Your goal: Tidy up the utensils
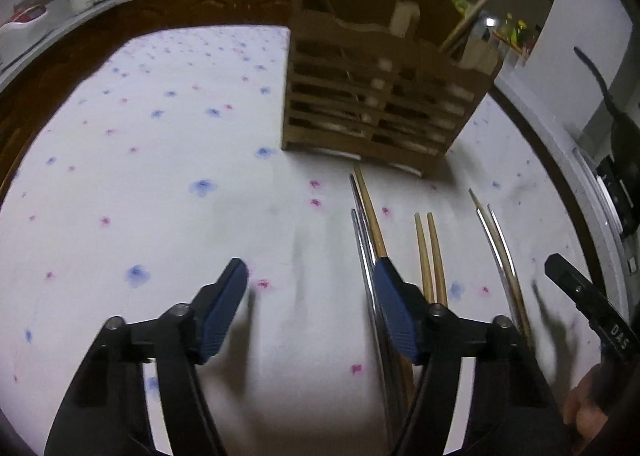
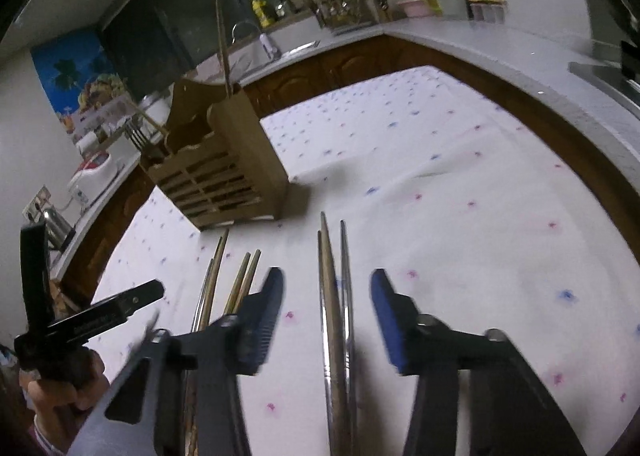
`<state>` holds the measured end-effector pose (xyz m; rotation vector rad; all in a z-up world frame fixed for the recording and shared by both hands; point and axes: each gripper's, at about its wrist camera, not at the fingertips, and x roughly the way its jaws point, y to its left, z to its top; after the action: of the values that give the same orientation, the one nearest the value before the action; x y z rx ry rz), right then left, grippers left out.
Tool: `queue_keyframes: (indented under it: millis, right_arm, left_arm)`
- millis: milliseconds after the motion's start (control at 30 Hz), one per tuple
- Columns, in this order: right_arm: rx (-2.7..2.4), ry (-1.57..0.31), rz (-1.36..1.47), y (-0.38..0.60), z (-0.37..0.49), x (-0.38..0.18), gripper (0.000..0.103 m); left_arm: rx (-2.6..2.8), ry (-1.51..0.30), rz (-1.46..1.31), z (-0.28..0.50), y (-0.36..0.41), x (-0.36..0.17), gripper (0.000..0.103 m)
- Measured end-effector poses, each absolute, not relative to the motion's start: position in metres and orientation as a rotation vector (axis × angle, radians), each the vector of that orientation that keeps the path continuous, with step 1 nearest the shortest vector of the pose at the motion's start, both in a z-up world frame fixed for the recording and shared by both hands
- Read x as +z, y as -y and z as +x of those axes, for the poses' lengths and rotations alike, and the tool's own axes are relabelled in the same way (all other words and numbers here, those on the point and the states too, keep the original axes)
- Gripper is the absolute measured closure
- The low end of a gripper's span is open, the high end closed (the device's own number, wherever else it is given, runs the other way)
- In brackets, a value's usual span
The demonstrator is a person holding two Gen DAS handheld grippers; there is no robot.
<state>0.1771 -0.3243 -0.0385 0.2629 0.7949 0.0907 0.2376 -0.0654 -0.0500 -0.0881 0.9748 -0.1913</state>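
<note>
A slatted wooden utensil holder (image 1: 380, 103) stands on the flowered tablecloth; it also shows in the right wrist view (image 2: 224, 171), with sticks and a fork standing in it. Several chopsticks lie on the cloth in front of it: a metal and wooden group (image 1: 366, 223), a wooden pair (image 1: 430, 256) and another group (image 1: 498, 244). My left gripper (image 1: 310, 276) is open and empty over the cloth, its right finger above the metal and wooden group. My right gripper (image 2: 326, 288) is open, with a wooden and metal chopstick group (image 2: 334, 296) lying between its fingers.
The white tablecloth (image 1: 160, 175) covers the table. A dark wooden counter front (image 2: 400, 55) with a white top, sink and kitchen items runs behind. The other gripper shows at the right edge of the left wrist view (image 1: 580, 296) and at the left of the right wrist view (image 2: 100, 312).
</note>
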Motion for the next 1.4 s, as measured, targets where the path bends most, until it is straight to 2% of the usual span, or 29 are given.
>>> queue_keyframes:
  millis: [33, 133, 400, 500, 833, 1200, 1400]
  right_arm:
    - [0.100, -0.807, 0.258, 0.321, 0.180, -0.041, 0.070]
    - [0.117, -0.842, 0.245, 0.315, 0.188, -0.049, 0.072]
    - [0.119, -0.885, 0.247, 0.310, 0.196, -0.061, 0.073]
    - [0.120, -0.890, 0.242, 0.309, 0.200, -0.062, 0.073]
    - [0.130, -0.919, 0.166, 0.298, 0.225, -0.065, 0.086]
    - [0.151, -0.935, 0.095, 0.287, 0.240, -0.060, 0.088]
    - [0.140, -0.975, 0.069, 0.289, 0.252, -0.072, 0.092]
  left_arm:
    - [-0.196, -0.984, -0.083, 0.240, 0.068, -0.053, 0.045]
    - [-0.207, -1.018, -0.049, 0.246, 0.079, -0.064, 0.055]
    - [-0.216, -0.990, 0.057, 0.243, 0.088, -0.066, 0.058]
    - [-0.261, -1.021, 0.001, 0.247, 0.084, -0.062, 0.060]
    - [-0.242, -1.005, 0.066, 0.256, 0.092, -0.064, 0.070]
    - [-0.248, -0.985, 0.110, 0.258, 0.090, -0.067, 0.070]
    - [-0.254, -0.983, 0.127, 0.264, 0.097, -0.066, 0.077]
